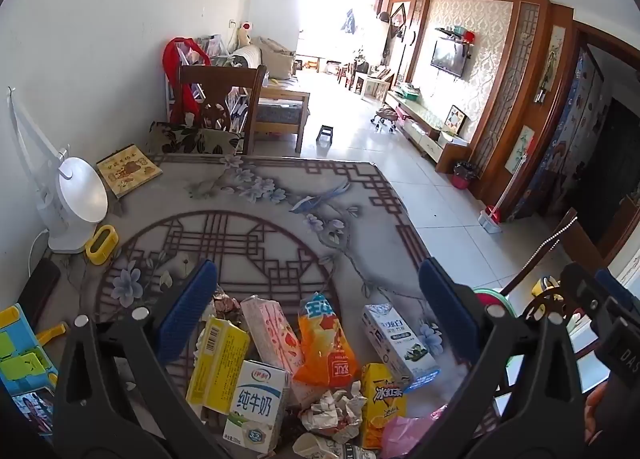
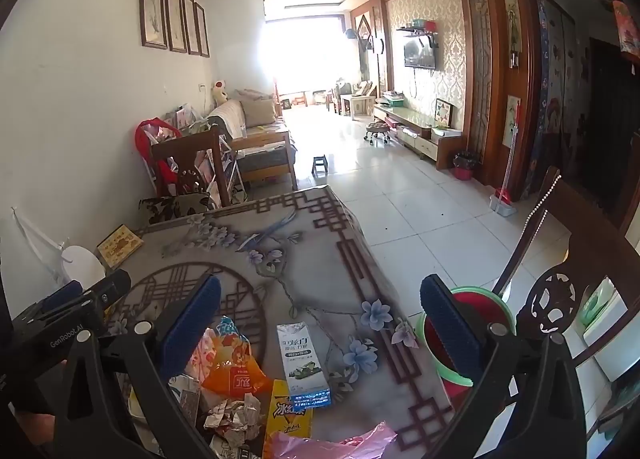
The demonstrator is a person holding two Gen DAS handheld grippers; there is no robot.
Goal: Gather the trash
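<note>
The left gripper (image 1: pixel 318 299) has its two blue fingers (image 1: pixel 186 311) wide apart, and nothing is between them. It hangs over a pile of trash on the table (image 1: pixel 256 199). The right gripper (image 2: pixel 320 311) is spread wide too and holds nothing.

In the pile I count five drink boxes: one yellow box (image 1: pixel 219 363), one white milk box (image 1: pixel 258 407), one pink box (image 1: pixel 272 335), one white and blue box (image 1: pixel 398 343) and one yellow tea box (image 1: pixel 382 403). There is one orange snack bag (image 1: pixel 326 347), one pink plastic bag (image 2: pixel 332 443) and some crumpled paper (image 1: pixel 334 409), lying close together and touching.

One green and red bin (image 2: pixel 450 343) stands on the floor just beside the table's edge, under the right gripper's right finger.

Both grippers point forward and tilt down at the table, side by side.

One white fan (image 1: pixel 78 203) and one yellow clock (image 1: pixel 102 243) stand at the table's left side.
</note>
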